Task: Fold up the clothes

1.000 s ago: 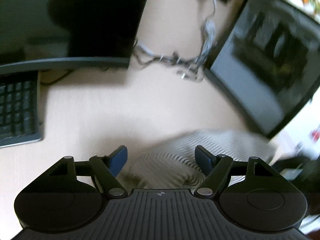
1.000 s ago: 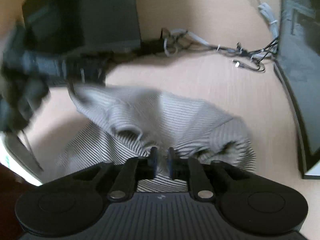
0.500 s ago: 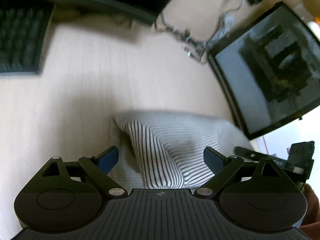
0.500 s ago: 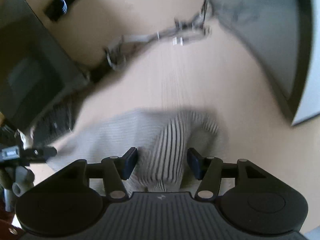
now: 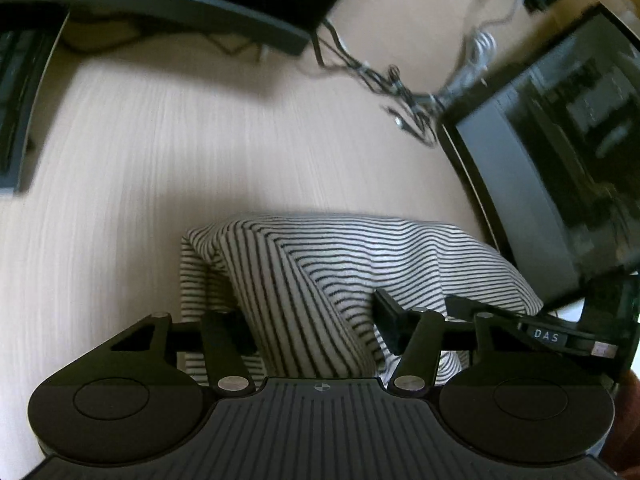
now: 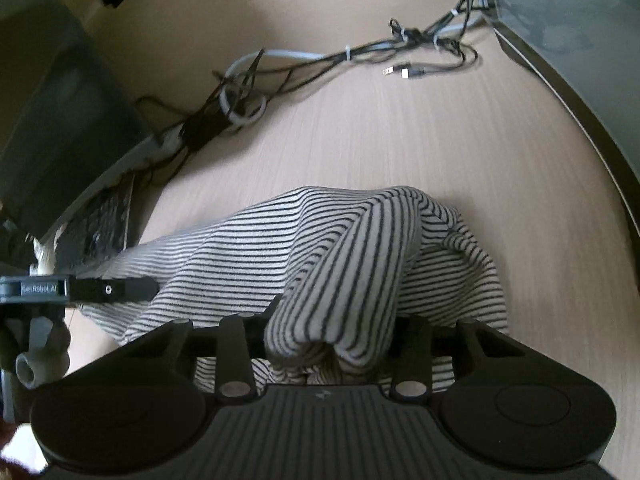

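While the striped garment (image 5: 360, 280) lies bunched on the light wooden bench (image 5: 168, 168), the left tool (image 5: 316, 330) is held low over it with its jaws spread wide, a raised fold of the cloth standing between the two fingers without being pinched. In the left wrist view, a keyboard (image 5: 16, 92) is seen at 9 o'clock, a dark monitor base (image 5: 160, 4) at 11 o'clock, a tangle of cables (image 5: 400, 84) at 1 o'clock and a dark screen (image 5: 560, 152) at 2 o'clock, whose lower edge is just beside the garment. The right tool's body is glimpsed at 4 o'clock, near the cloth's right end.

In the right wrist view, the left tool's body is seen at 9 o'clock, touching the garment's (image 6: 320, 248) left edge. The keyboard (image 6: 100, 224) lies just beyond it, and the cables (image 6: 320, 60) run across from 11 to 1 o'clock. The right tool (image 6: 332, 330) is likewise spread apart, and a thick hump of striped cloth is draped between its fingers, hiding the right fingertip; nothing is clamped.
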Demonstrator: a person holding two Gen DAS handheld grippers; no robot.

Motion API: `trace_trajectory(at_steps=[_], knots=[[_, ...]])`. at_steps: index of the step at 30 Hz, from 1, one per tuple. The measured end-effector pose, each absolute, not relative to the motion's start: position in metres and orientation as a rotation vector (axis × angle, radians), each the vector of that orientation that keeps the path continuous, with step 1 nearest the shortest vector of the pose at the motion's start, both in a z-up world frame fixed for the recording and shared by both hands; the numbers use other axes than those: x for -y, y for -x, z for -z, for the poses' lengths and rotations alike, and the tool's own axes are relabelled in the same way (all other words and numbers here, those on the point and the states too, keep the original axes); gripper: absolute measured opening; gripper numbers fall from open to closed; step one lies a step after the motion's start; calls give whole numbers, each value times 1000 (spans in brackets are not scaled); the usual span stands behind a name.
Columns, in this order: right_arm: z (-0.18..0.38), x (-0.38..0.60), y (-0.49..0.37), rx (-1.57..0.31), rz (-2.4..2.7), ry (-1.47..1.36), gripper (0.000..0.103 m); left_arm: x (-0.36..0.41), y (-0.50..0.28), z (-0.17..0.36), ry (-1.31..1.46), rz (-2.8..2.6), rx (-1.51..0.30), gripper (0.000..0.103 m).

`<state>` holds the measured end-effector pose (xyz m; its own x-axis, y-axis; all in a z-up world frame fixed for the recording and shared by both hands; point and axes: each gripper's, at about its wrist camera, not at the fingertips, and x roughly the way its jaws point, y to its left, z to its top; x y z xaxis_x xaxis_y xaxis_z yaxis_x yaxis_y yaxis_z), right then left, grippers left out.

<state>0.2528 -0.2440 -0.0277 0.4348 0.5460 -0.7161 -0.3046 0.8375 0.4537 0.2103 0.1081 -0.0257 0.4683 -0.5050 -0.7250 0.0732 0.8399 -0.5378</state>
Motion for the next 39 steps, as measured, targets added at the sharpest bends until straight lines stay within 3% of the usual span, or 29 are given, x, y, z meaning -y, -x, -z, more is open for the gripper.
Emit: trace_trajectory(at_steps=[9, 17, 21, 24, 26, 27, 28, 31, 39], knots=[[29, 238, -309, -928, -512, -291, 39, -106, -252, 23, 456, 334, -968, 56], [20, 258, -297, -934, -504, -304, 50, -119, -237, 30, 475, 335, -980, 58], [15, 258, -299, -931, -521, -354, 56, -120, -238, 27, 530, 348, -972, 70], [23, 248, -305, -956, -511, -342, 54, -110, -242, 33, 531, 330, -1011, 71], [28, 242, -305, -959, -503, -322, 45, -104, -242, 36, 524, 318, -1026, 69], [26, 239, -304, -952, -505, -298, 37, -102, -240, 36, 519, 314, -1025, 63], [22, 237, -301, -939, -506, -274, 33, -103, -238, 33, 515, 311, -1018, 49], [0, 233, -288, -885, -529, -238, 29, -109, -227, 18, 509, 310, -972, 34], [-36, 254, -236, -820, -609, -272, 29, -116, -168, -26, 463, 397, -882, 33]])
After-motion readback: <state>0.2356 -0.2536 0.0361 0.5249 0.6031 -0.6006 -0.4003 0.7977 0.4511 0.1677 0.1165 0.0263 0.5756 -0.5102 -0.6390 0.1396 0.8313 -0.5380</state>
